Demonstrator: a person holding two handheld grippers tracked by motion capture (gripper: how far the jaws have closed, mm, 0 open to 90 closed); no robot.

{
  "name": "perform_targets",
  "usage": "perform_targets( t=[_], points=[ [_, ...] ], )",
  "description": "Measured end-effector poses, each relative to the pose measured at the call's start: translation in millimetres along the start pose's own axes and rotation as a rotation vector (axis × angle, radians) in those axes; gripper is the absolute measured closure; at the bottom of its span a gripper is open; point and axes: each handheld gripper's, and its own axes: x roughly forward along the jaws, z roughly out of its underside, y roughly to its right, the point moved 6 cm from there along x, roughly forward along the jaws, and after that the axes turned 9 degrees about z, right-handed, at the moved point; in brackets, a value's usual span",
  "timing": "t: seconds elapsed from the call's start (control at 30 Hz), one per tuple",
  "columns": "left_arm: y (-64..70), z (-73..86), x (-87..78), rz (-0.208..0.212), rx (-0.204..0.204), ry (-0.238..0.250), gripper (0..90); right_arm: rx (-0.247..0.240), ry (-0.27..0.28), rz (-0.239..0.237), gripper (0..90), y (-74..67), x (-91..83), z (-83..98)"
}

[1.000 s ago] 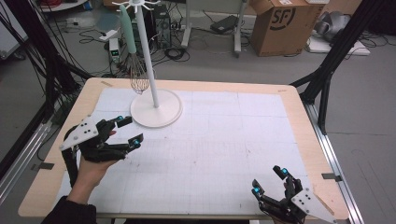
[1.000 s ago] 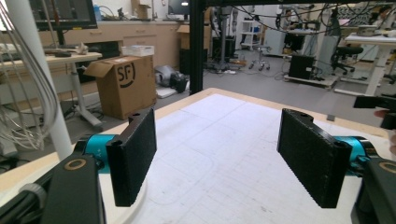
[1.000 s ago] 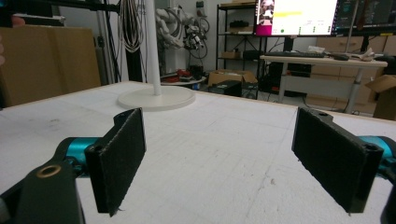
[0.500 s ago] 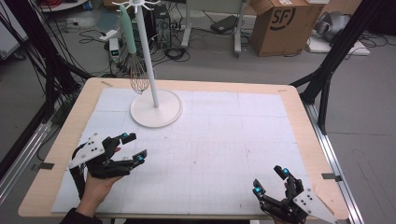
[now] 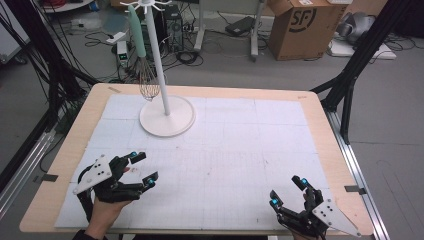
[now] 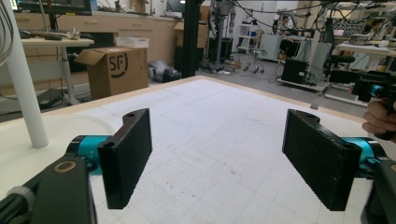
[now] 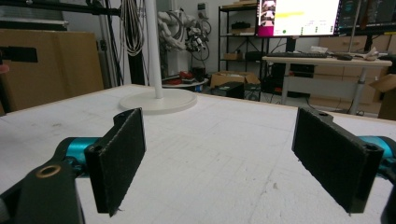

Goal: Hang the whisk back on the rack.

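A white stand with a round base rises at the back left of the white gridded mat. A wire whisk with a mint handle hangs from one of its hooks. My left gripper hovers low over the mat's near left part, held in a hand. Its jaws have just been opening further and stand open with nothing between them. My right gripper rests near the front right edge, open and empty. From it the stand's base lies far ahead.
The wooden table rim frames the mat. A cardboard box, cables and black frame legs stand on the floor beyond. The other hand with its gripper appears at the right in the left gripper view.
My left gripper has sunk and come back toward the near edge of the table, with its jaws a little wider. The right gripper has kept still.
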Motion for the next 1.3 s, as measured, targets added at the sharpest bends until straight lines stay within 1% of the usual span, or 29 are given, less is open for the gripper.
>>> perform_targets(
  t=[0.1,0.13,0.2,0.23,0.27,0.33,0.47,0.6,0.63,0.67,0.73,0.77,0.97,1.17,1.27,1.3],
  points=[
    [0.0,4.5,-0.7,-0.009,0.0,-0.009,22.2,0.004,-0.001,-0.002,16.5,-0.2,-0.1,-0.2],
    [-0.1,6.2,-0.9,-0.013,0.003,-0.016,20.7,0.004,0.0,-0.001,16.5,-0.2,-0.1,-0.3],
    [-0.7,9.7,-0.7,-0.022,-0.006,-0.037,17.1,0.007,0.0,-0.003,16.5,-0.5,0.3,-0.4],
    [-0.4,10.4,-0.7,-0.02,-0.011,-0.038,16.5,0.006,-0.001,-0.004,16.5,-0.5,0.5,-0.4],
    [0.5,11.5,-1.0,-0.02,-0.002,-0.045,16.5,0.004,0.003,-0.009,16.5,-1.0,1.6,-0.7],
    [0.8,12.1,-1.2,-0.027,-0.001,-0.052,16.5,0.002,-0.001,-0.016,16.3,-1.7,2.3,-0.4],
    [2.8,14.2,-3.8,-0.026,-0.002,-0.045,15.7,0.004,-0.006,-0.025,15.8,-3.9,4.0,-0.1],
    [4.4,16.1,-6.1,-0.028,0.005,-0.043,15.4,0.001,-0.007,-0.027,15.7,-5.2,4.4,-0.4],
    [5.2,16.6,-6.6,-0.029,0.016,-0.044,15.3,0.0,-0.006,-0.027,15.7,-5.7,4.6,-0.7],
    [7.2,17.8,-6.8,-0.032,0.042,-0.039,15.3,0.0,-0.008,-0.029,15.7,-6.3,4.4,-0.7],
    [10.0,22.1,-7.6,-0.028,0.074,-0.037,14.2,-0.005,-0.006,-0.032,15.6,-7.5,4.3,-1.2],
    [10.7,24.4,-7.6,-0.02,0.077,-0.043,14.2,-0.005,-0.006,-0.032,15.6,-7.5,4.3,-1.2],
    [9.8,25.9,-8.6,-0.027,0.072,-0.045,13.2,-0.006,-0.01,-0.043,15.5,-9.7,3.8,-2.0],
    [10.9,26.4,-8.1,-0.02,0.069,-0.039,13.2,-0.017,-0.008,-0.044,15.4,-10.8,1.9,-2.9],
    [11.2,27.9,-6.5,-0.017,0.082,-0.053,13.2,-0.016,-0.01,-0.041,15.4,-10.0,0.9,-2.8],
    [11.0,27.9,-6.2,-0.017,0.078,-0.05,13.2,-0.015,-0.014,-0.043,15.4,-9.8,0.3,-2.6]
  ],
)
